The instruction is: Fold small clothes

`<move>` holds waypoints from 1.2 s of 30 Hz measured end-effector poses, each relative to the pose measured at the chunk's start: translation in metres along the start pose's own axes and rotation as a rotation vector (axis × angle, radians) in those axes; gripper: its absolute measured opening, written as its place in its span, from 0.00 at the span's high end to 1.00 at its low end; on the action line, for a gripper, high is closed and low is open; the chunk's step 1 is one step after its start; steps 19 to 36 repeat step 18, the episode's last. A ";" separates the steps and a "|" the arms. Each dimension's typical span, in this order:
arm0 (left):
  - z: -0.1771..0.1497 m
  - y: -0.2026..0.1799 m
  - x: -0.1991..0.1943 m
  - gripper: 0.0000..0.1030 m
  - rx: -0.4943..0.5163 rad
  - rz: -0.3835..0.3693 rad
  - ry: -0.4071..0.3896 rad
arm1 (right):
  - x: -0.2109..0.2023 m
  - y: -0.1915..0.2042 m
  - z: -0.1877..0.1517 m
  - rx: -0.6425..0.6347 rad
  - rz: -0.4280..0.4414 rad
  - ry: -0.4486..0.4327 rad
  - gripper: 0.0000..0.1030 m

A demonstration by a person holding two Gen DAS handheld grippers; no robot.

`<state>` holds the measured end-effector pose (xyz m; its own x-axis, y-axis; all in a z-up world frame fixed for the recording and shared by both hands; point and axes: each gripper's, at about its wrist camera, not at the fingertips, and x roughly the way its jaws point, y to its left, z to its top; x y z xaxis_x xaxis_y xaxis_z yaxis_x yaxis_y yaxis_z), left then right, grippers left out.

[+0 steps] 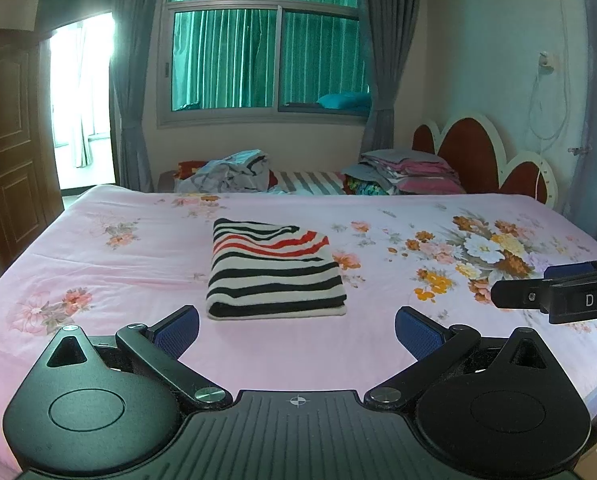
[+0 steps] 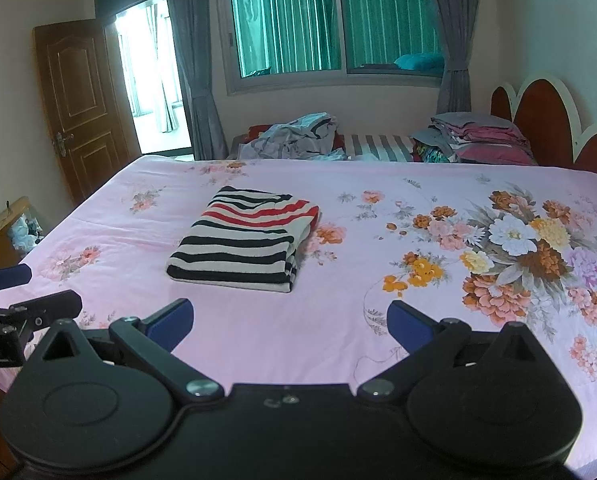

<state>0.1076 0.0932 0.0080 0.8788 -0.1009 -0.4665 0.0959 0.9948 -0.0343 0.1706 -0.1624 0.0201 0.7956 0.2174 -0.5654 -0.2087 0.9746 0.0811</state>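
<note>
A folded striped garment [image 1: 274,270] lies on the bed [image 1: 138,264] ahead of the left gripper [image 1: 297,330] and right gripper [image 2: 290,322], both spread wide and empty.

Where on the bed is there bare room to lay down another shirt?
Free: the sheet right of the folded striped garment, and the strip left of it. Crowded: the far edge, with the crumpled pile and the folded stack.
</note>
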 end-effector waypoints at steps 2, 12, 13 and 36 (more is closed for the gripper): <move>0.000 0.000 0.000 0.00 0.002 0.000 -0.003 | 0.000 0.000 0.000 0.000 -0.002 0.000 0.00; 0.000 -0.005 0.002 0.00 -0.004 0.003 -0.006 | 0.001 -0.002 0.000 -0.004 -0.001 0.002 0.00; 0.000 -0.006 0.002 0.00 -0.005 -0.004 -0.003 | 0.001 -0.003 -0.001 -0.005 0.000 0.002 0.00; 0.001 -0.008 0.001 0.00 -0.003 -0.007 -0.002 | 0.001 -0.007 -0.003 -0.007 0.003 0.005 0.00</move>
